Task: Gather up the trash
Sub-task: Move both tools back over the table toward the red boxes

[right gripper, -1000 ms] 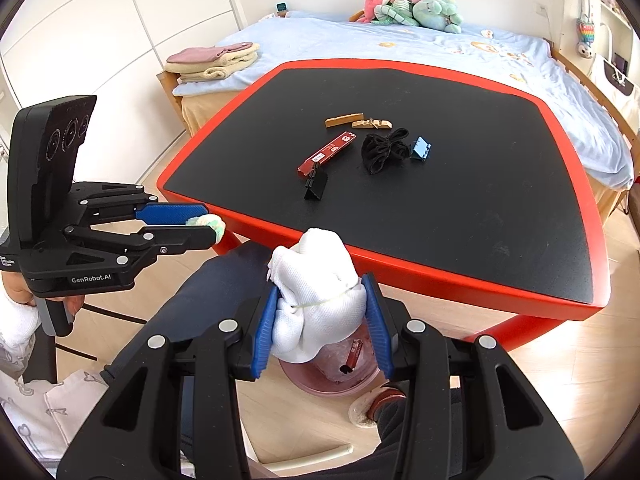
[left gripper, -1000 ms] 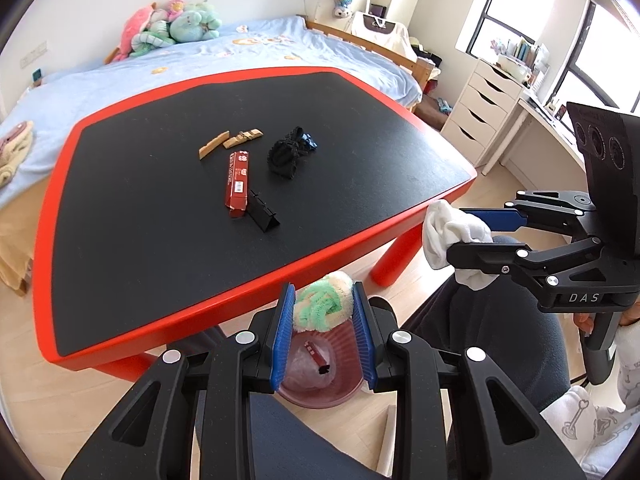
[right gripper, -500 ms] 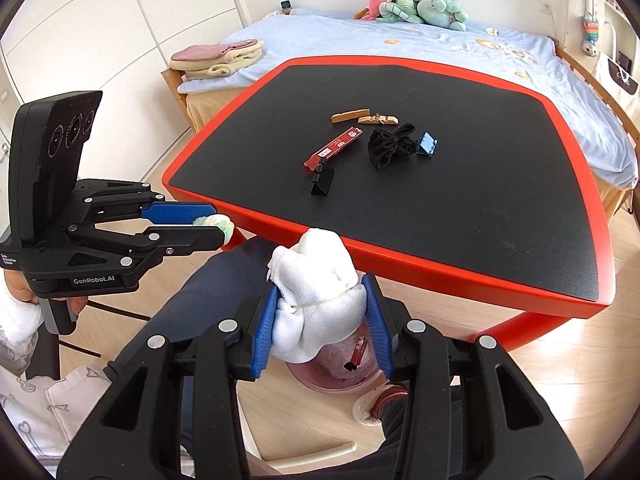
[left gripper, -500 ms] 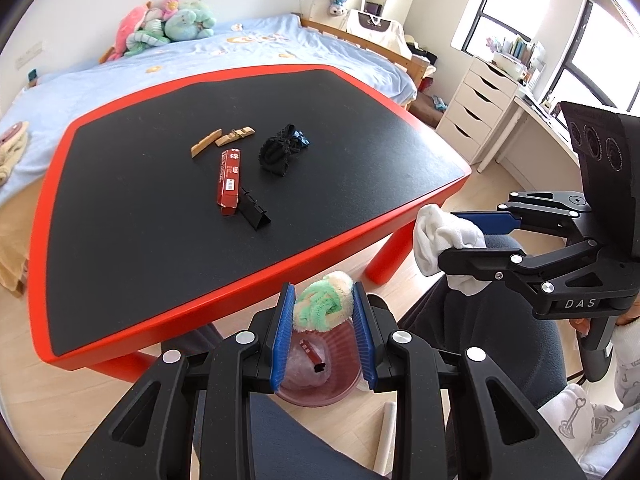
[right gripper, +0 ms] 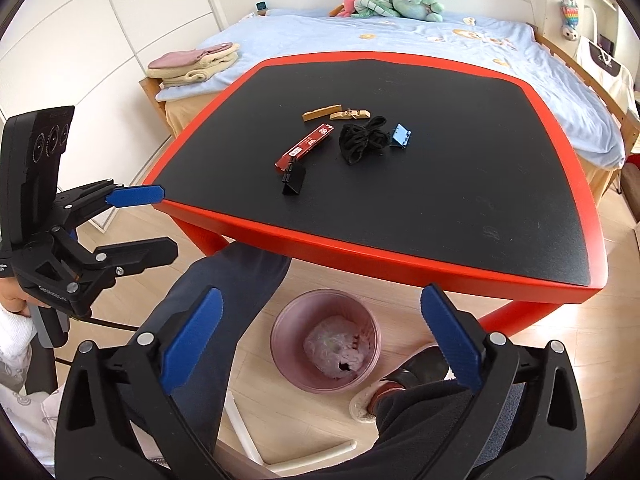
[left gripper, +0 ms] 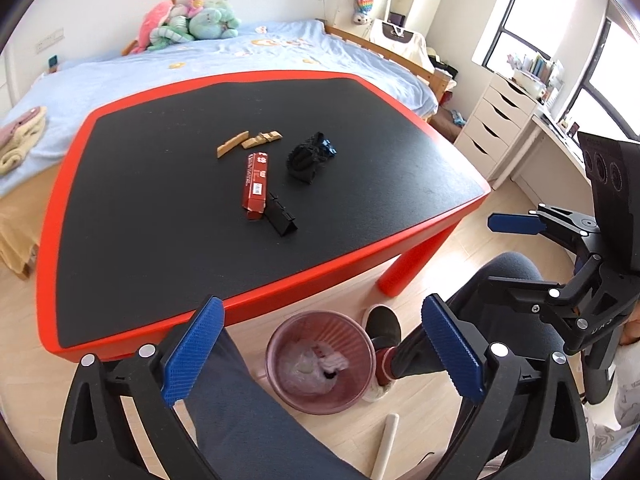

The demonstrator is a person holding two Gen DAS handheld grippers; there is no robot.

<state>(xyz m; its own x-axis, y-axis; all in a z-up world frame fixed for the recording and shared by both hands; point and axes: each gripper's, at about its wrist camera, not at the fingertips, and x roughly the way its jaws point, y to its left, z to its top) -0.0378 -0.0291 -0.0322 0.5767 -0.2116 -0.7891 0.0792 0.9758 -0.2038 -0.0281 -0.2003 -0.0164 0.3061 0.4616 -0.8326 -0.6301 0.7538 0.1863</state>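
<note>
A pink trash bin [left gripper: 320,364] stands on the floor under the table's near edge, with white and pale scraps inside; it also shows in the right wrist view [right gripper: 325,346]. My left gripper [left gripper: 320,352] is open and empty above the bin. My right gripper [right gripper: 320,340] is open and empty above it too. On the black table lie a red box [left gripper: 255,184], a black binder clip [left gripper: 281,219], a black bundle of cord [left gripper: 306,157], two wooden pieces [left gripper: 248,142] and a blue clip [right gripper: 401,136].
The red-rimmed table [left gripper: 304,276] has a red leg [left gripper: 412,268] at the right. The person's legs and a shoe [left gripper: 383,326] sit beside the bin. A bed [left gripper: 200,64] lies behind; white drawers [left gripper: 492,120] stand at the right.
Both grippers have opened. The green-white wad left my left gripper and the white cloth left my right gripper; they now lie in the bin.
</note>
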